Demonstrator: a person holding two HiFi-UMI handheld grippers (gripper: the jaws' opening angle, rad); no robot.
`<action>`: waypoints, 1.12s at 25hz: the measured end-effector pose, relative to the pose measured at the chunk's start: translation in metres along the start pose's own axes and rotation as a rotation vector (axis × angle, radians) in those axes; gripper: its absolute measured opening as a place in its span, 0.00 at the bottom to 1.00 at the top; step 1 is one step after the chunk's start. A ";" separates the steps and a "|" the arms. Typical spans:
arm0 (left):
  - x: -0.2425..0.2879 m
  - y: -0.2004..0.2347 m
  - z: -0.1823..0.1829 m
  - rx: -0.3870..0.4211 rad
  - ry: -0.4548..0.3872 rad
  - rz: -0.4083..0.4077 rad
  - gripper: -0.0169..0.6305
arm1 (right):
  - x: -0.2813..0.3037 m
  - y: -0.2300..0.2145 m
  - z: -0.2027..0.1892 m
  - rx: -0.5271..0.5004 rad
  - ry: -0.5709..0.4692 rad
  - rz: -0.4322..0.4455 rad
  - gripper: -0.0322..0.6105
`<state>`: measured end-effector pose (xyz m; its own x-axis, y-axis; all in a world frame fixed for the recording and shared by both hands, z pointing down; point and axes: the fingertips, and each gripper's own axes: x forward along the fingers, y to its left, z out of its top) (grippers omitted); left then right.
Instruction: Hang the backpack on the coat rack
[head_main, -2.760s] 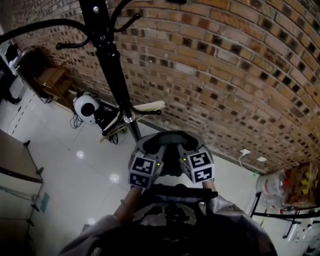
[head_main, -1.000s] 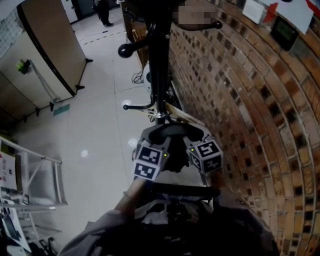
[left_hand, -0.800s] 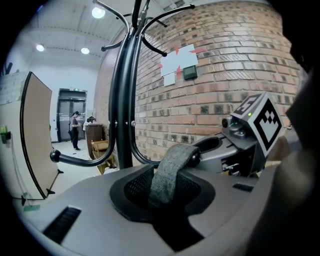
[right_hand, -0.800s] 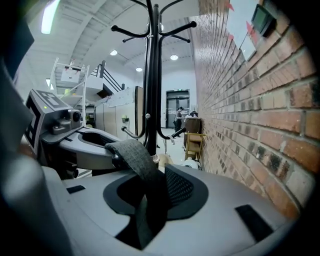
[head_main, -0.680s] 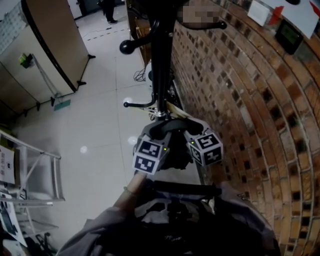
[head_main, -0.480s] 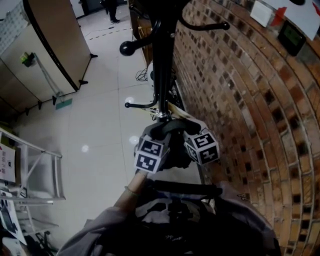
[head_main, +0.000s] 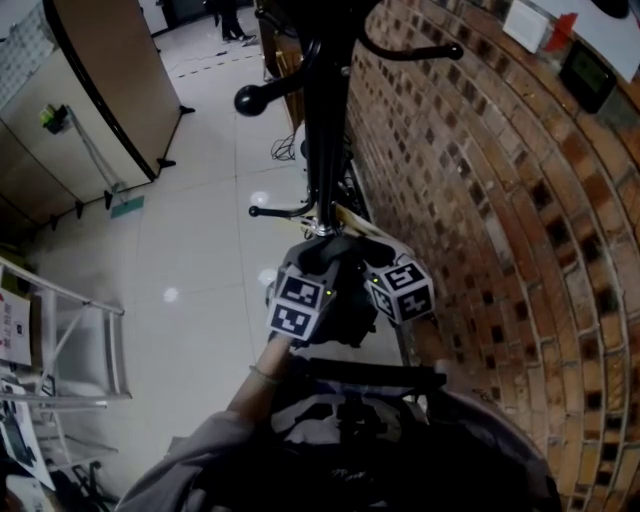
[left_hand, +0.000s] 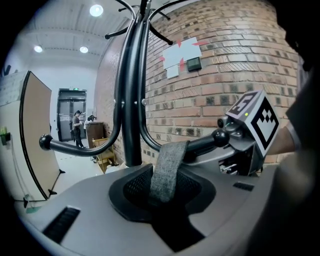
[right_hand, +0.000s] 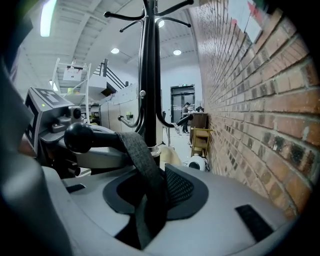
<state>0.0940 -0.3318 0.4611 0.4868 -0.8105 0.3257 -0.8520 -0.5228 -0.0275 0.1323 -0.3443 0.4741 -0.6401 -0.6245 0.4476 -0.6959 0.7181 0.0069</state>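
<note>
Nudged nearer the pole (head_main: 325, 120) at 12 o'clock, left gripper (head_main: 305, 275) and right gripper (head_main: 385, 272) seemingly clamp the backpack (left_hand: 90, 210); its loop (left_hand: 167, 167) sits over a hook (left_hand: 205, 142). Letting go remains.

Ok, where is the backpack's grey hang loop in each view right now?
Head view: the loop cannot be made out; only the backpack top shows, just below the coat rack pole.
Left gripper view: centre, loop draped over a ball-tipped hook.
Right gripper view: centre-left, loop over that hook.
Shared landmark: the black coat rack pole, upright beside the brick wall.
</note>
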 end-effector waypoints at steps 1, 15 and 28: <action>0.001 0.000 0.000 0.004 -0.003 -0.005 0.18 | 0.001 0.000 0.000 0.002 -0.003 0.001 0.22; -0.012 -0.002 0.001 0.010 0.009 0.042 0.23 | -0.017 -0.006 -0.004 0.095 -0.038 -0.139 0.33; -0.064 -0.017 -0.017 -0.128 -0.034 -0.008 0.18 | -0.075 0.004 -0.040 0.292 -0.128 -0.269 0.25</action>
<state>0.0738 -0.2666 0.4567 0.4982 -0.8160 0.2930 -0.8645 -0.4933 0.0963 0.1906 -0.2825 0.4759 -0.4452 -0.8242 0.3499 -0.8952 0.4181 -0.1541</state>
